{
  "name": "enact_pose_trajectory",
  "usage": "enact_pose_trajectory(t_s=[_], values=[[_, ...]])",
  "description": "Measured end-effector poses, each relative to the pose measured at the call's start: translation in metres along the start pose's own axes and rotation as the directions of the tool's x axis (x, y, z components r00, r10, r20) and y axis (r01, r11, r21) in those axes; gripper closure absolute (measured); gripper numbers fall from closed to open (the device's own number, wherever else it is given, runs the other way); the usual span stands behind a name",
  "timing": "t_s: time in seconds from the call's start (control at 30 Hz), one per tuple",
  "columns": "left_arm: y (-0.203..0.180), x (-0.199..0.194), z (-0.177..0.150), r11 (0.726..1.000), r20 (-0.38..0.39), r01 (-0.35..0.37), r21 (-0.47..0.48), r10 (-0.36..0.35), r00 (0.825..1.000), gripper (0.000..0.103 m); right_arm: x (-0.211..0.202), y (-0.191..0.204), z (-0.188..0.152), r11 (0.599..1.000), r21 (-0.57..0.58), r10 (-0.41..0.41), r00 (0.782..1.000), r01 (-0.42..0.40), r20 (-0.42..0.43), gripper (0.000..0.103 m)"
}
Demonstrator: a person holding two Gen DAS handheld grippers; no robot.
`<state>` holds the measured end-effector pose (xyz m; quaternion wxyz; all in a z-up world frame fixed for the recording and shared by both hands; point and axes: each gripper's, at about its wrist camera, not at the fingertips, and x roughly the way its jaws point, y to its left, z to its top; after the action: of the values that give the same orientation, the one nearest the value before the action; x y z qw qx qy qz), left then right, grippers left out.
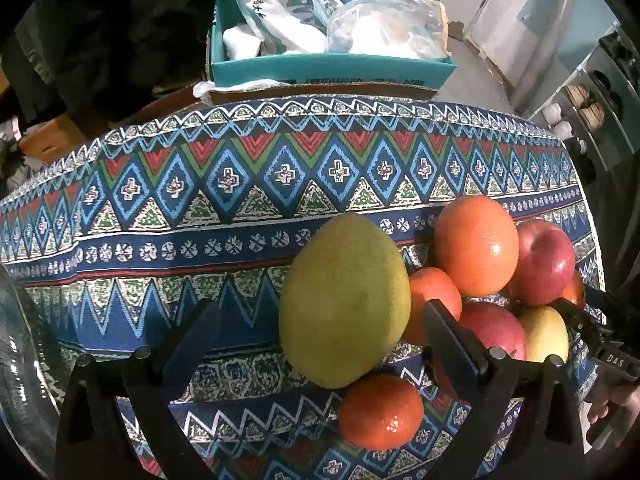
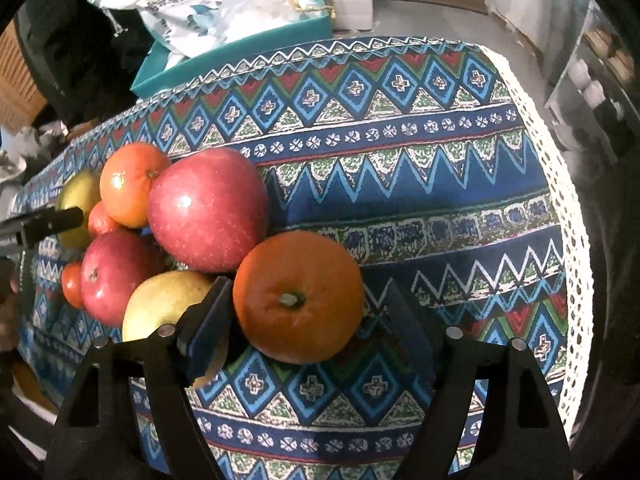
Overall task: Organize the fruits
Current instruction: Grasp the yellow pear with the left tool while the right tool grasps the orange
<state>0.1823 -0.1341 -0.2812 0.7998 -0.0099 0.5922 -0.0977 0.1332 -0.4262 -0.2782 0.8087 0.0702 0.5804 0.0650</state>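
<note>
Black plastic right tongs [image 2: 308, 320] stand spread around a round orange with a green stem scar [image 2: 298, 296]; the left pad sits just beside its skin, the right pad stands clear, so no pinch. The orange rests on the blue, red and green zigzag-patterned cloth covering the tabletop [image 2: 440, 184]. Left of it, touching or nearly so: a pale yellow-green apple [image 2: 160, 304], partly behind the left finger, a large red apple [image 2: 208, 208], a second red apple [image 2: 112, 272], another orange [image 2: 130, 184], and small tangerines at the pile's left edge.

Left tongs [image 1: 320, 328] also spread, nothing gripped. A large yellow-green mango-shaped fruit [image 1: 344, 300] lies between and just beyond the fingers; whether the right finger touches it I cannot tell. A small glossy tangerine [image 1: 380, 412] sits nearest the camera, against the mango's base. Right of the mango the same pile appears.

Beyond the tabletop's far edge: a teal cardboard box [image 1: 332, 68] holding white plastic bags [image 1: 280, 12].
</note>
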Motion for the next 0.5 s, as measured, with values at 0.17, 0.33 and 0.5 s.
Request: enact_pose_trajectory(t_s=[0.17,0.33,0.5], values=[[0.004,0.0033,0.0006,0.999,0.01,0.048,-0.026,-0.047,0.999,0.008,0.0009,0.0003,-0.0002,1.0,0.004,-0.007,1.0,0.007,0.011,0.024],[0.006,0.0043,0.0079,0.991,0.019,0.122,-0.05,-0.121,0.992,0.035,0.0059,0.0025,0.0032,1.0,0.019,0.009,1.0,-0.009,0.014,0.029],[0.0027,0.0029,0.0073,0.991,0.033,0.129,-0.037,-0.128,0.991,0.037,0.0067,0.0045,0.0029,0.999,0.025,0.024,1.0,-0.024,0.014,0.037]])
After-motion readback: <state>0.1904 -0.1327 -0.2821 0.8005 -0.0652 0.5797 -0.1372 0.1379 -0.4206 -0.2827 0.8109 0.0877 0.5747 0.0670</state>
